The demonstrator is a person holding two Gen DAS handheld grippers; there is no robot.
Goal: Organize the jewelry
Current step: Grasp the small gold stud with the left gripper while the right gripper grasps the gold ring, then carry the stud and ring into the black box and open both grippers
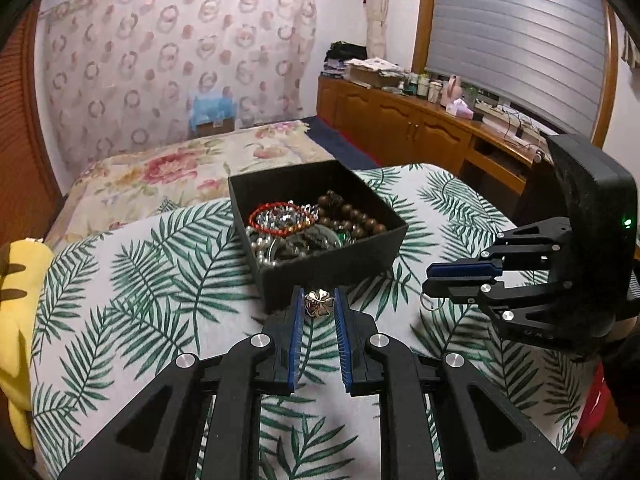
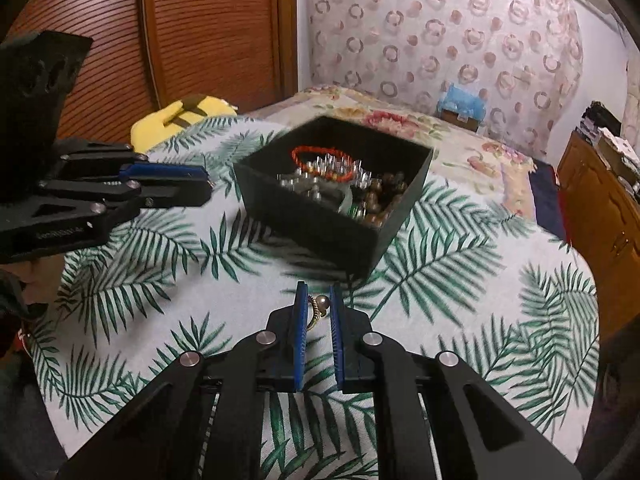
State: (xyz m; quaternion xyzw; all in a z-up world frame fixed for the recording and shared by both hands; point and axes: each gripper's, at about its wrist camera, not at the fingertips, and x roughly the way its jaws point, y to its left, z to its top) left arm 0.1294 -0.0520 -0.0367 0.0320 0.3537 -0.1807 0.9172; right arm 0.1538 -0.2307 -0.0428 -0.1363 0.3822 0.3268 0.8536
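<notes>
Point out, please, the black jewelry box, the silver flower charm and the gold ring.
black jewelry box (image 1: 336, 268), left wrist view, near front wall.
silver flower charm (image 1: 319, 303), left wrist view, centre of the flower.
gold ring (image 2: 317, 312), right wrist view, its band.

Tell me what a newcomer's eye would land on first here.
The open black square box heaped with bead bracelets, mid-table on the palm-leaf tablecloth. Just before it, the left gripper pinches a silver flower-shaped ring; the right gripper pinches a gold ring with a dark pearl.

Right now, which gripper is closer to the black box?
Left. The left gripper, holding a flower brooch, nearly touches the box. The right gripper, holding a ring, sits slightly farther back.
</notes>
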